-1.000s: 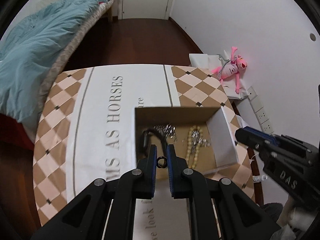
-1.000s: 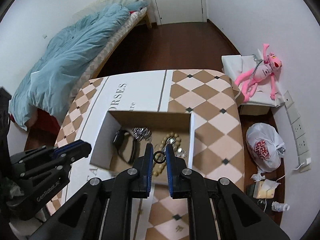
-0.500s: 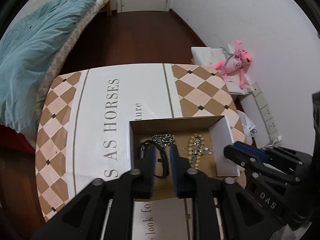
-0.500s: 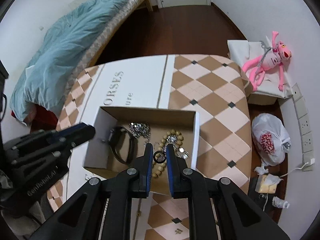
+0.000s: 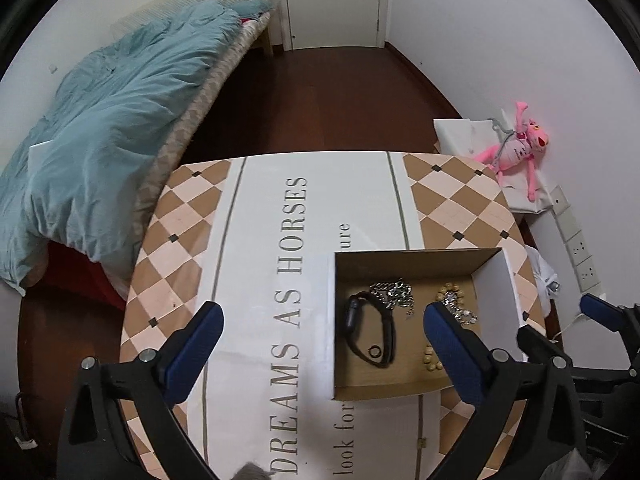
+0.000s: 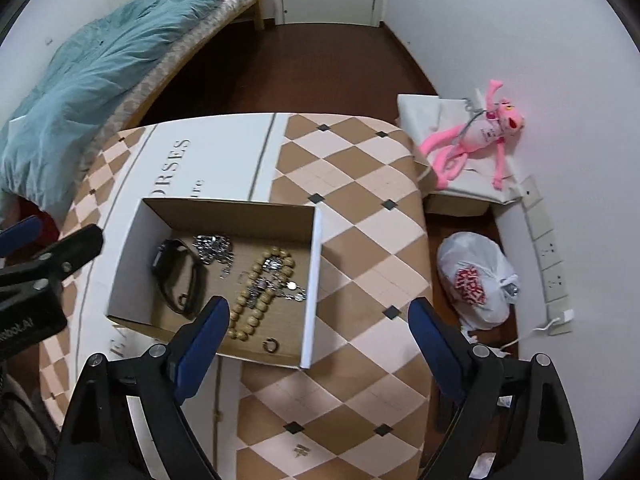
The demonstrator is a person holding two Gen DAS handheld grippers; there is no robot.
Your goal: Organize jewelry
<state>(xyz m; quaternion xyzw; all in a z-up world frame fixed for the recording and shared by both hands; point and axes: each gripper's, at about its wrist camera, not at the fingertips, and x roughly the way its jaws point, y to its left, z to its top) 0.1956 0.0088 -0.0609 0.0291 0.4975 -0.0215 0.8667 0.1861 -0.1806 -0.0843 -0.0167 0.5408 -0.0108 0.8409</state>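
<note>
Surface: checkered tablecloth (image 6: 360, 216) under my cardboard box (image 6: 316, 280).
Left gripper (image 5: 320, 320): just opened wide, empty.
Right gripper (image 6: 318, 314): same; ring (image 6: 271, 345) lay in box.

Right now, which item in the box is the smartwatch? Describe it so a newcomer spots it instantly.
Find the open cardboard box on the checkered tablecloth. Inside it, the smartwatch lies at the end farthest from the pink plush toy, beside the silver chain. It is the only black strap loop; the neighbours are shiny metal links and tan wooden beads.
</note>
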